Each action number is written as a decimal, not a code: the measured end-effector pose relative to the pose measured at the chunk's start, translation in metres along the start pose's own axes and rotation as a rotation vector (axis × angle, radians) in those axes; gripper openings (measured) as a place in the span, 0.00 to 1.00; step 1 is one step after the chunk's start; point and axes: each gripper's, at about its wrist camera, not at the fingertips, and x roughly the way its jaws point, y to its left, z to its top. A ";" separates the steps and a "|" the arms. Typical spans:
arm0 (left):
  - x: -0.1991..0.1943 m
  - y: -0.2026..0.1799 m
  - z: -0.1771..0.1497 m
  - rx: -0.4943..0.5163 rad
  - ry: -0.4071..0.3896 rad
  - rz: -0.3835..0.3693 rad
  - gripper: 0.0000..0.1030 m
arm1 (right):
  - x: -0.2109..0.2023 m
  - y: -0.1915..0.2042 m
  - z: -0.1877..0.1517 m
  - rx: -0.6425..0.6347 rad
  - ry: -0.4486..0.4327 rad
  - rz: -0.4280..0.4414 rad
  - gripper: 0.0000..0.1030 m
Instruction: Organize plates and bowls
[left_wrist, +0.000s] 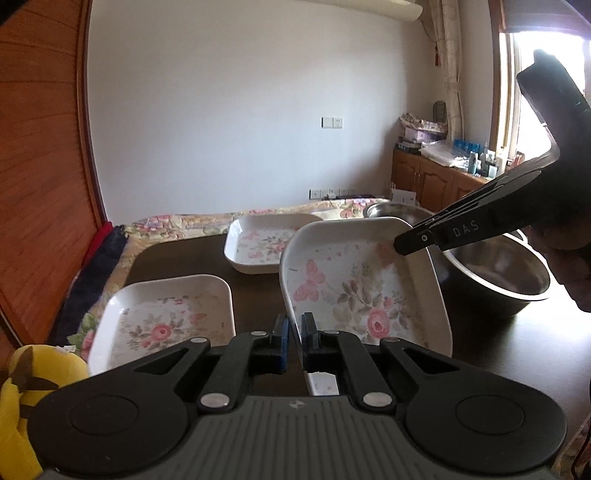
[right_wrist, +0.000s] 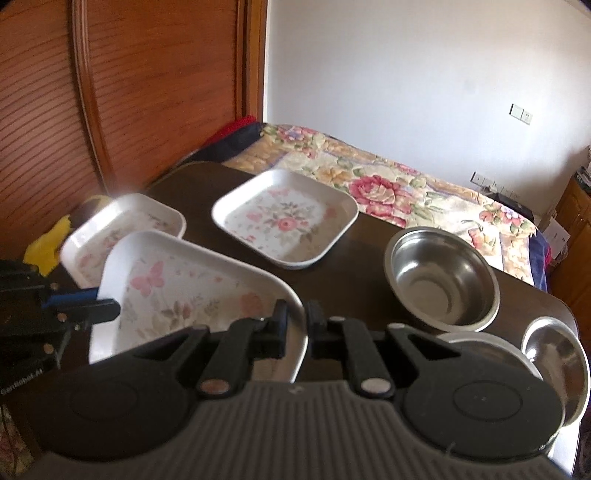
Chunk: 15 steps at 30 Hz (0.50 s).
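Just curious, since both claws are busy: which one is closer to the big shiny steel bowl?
Right. The right gripper, clamped on the lifted floral square plate, sits at the edge beside the steel bowl. The left gripper grips the plate's opposite edge, farther away.

Bare dark table (right_wrist: 369, 266) runs between the far square plate (right_wrist: 286, 218) and steel bowl (right_wrist: 443, 280); another plate (right_wrist: 122, 229) blocks the left.
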 end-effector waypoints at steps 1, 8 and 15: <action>-0.005 0.000 -0.001 0.000 -0.006 0.001 0.35 | -0.004 0.002 -0.001 0.000 -0.006 0.001 0.12; -0.044 -0.010 -0.009 -0.002 -0.037 0.001 0.35 | -0.042 0.015 -0.008 -0.003 -0.061 0.011 0.12; -0.061 -0.014 -0.027 -0.017 -0.020 -0.007 0.35 | -0.059 0.026 -0.027 -0.013 -0.059 0.029 0.12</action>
